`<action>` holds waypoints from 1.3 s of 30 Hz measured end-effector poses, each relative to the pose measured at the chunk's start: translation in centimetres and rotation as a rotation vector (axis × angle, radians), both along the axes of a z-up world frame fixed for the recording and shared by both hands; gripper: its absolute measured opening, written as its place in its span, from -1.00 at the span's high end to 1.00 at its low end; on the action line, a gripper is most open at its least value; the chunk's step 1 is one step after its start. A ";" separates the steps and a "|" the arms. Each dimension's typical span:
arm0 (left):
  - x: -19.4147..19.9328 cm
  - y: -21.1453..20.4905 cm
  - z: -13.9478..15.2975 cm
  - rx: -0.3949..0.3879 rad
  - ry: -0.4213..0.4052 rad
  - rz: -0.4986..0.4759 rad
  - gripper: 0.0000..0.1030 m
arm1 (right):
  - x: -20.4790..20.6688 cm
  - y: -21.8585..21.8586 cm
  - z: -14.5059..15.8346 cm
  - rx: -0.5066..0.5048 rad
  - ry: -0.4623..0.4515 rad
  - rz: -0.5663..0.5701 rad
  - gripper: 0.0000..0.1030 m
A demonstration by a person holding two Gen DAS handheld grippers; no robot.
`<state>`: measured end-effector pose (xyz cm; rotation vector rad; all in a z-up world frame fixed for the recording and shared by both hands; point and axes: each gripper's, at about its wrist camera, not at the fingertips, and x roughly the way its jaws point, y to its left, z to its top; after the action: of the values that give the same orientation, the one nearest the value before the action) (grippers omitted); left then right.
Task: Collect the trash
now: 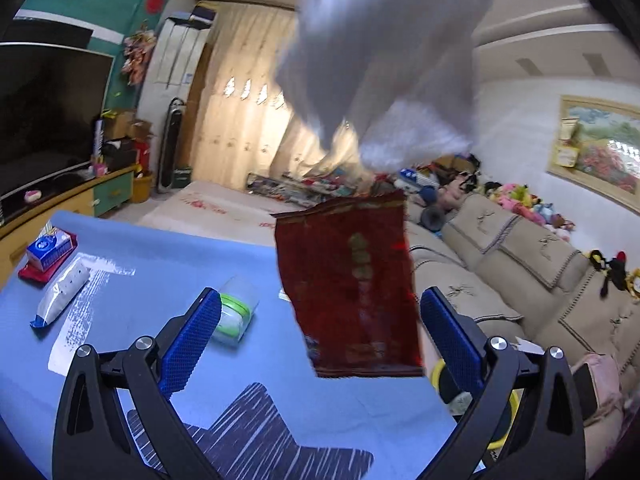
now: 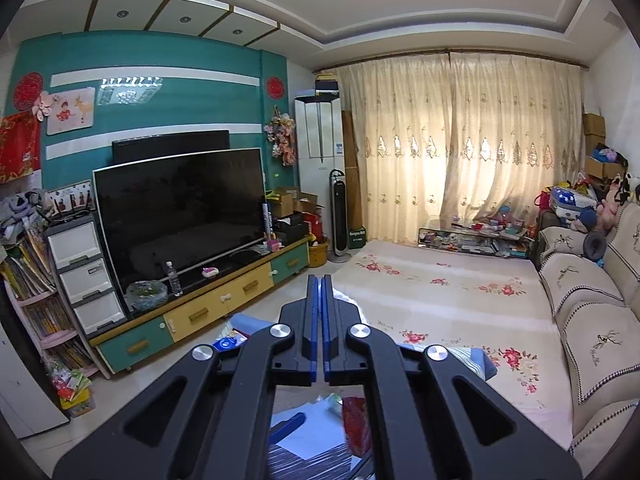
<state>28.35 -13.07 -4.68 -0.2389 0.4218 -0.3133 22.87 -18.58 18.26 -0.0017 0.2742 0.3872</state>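
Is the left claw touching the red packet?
Apart. The left wrist view shows the red packet hanging between the open left claw, clear gaps at both pads.

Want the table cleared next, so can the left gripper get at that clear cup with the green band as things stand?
Probably yes: the left gripper is open and empty, and the cup lies on the blue table just past its left finger, nothing between. The red wrapper hangs off to the right.

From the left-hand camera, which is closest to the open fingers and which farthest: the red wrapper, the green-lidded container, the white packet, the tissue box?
1. Red wrapper, hanging in the air between the fingers.
2. Green-lidded container, beside the left finger.
3. White packet, far left on the blue table.
4. Tissue box, just behind the packet.
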 end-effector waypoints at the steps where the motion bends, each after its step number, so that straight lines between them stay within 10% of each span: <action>1: 0.4 -0.3 0.0 0.005 0.006 0.002 -0.90 | -0.3 0.1 0.2 0.000 -0.005 0.005 0.97; 7: 1.2 -1.8 0.3 -0.014 -0.023 -0.037 -0.85 | -1.5 0.1 0.7 0.000 -0.021 0.015 0.97; 12: 2.8 -1.1 -0.7 -0.053 0.036 -0.045 0.80 | -2.1 -0.5 1.1 0.017 -0.025 0.009 0.97; 13: 3.2 -1.1 -1.1 -0.052 0.055 -0.057 0.86 | -2.1 -0.8 1.2 0.020 -0.027 0.006 0.97; 27: 0.4 1.0 -3.0 0.050 0.088 -0.104 0.91 | -3.5 -8.2 0.9 0.016 -0.032 -0.153 0.97; 39: -3.8 -0.7 -0.6 0.045 0.083 -0.183 0.90 | -2.9 -21.2 -9.6 0.032 0.206 -0.453 0.97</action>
<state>24.55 -13.78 -5.26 -0.1701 0.5332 -0.4744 19.96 -39.81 8.63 0.1302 0.4599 -0.0604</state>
